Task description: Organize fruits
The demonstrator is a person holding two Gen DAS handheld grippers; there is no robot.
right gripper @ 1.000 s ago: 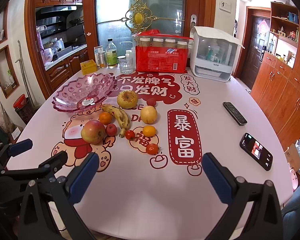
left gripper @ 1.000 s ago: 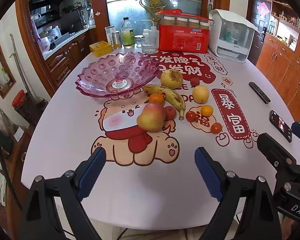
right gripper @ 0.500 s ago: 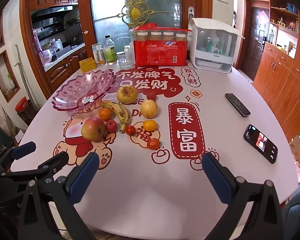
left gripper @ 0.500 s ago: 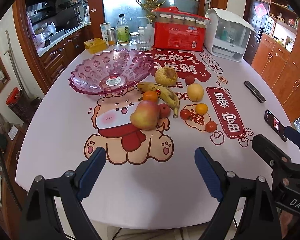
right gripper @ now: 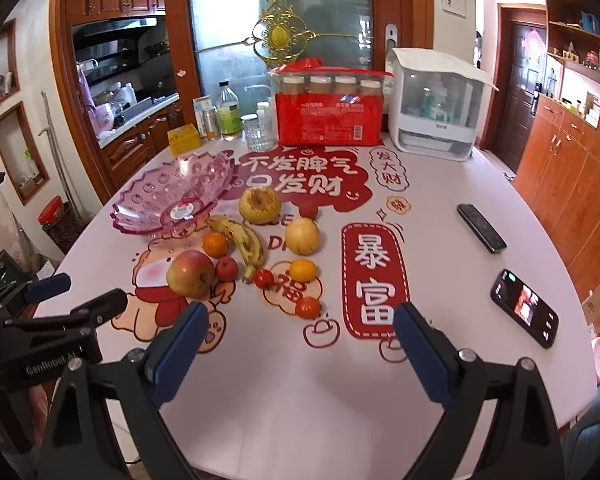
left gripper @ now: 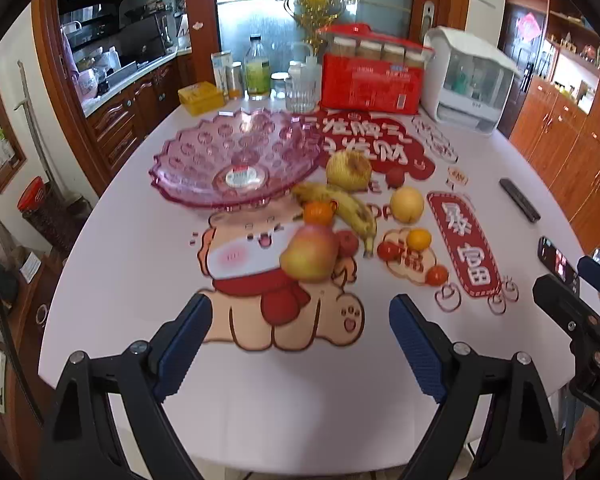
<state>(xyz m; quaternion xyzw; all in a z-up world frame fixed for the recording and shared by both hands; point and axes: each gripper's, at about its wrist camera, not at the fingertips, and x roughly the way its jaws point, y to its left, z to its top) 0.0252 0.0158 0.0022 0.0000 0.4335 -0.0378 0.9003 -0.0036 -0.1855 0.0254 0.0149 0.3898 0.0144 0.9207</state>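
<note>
Left gripper (left gripper: 298, 322) released; right gripper (right gripper: 300, 330) closing, empty; banana (left gripper: 342, 208) half-hidden behind apple (left gripper: 310, 254)

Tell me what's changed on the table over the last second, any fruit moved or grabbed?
No fruit moved or was picked up. The right gripper jaws are closing a little, with nothing between them. The left gripper stays wide open and empty. The pink bowl, apple and banana lie as before.
</note>
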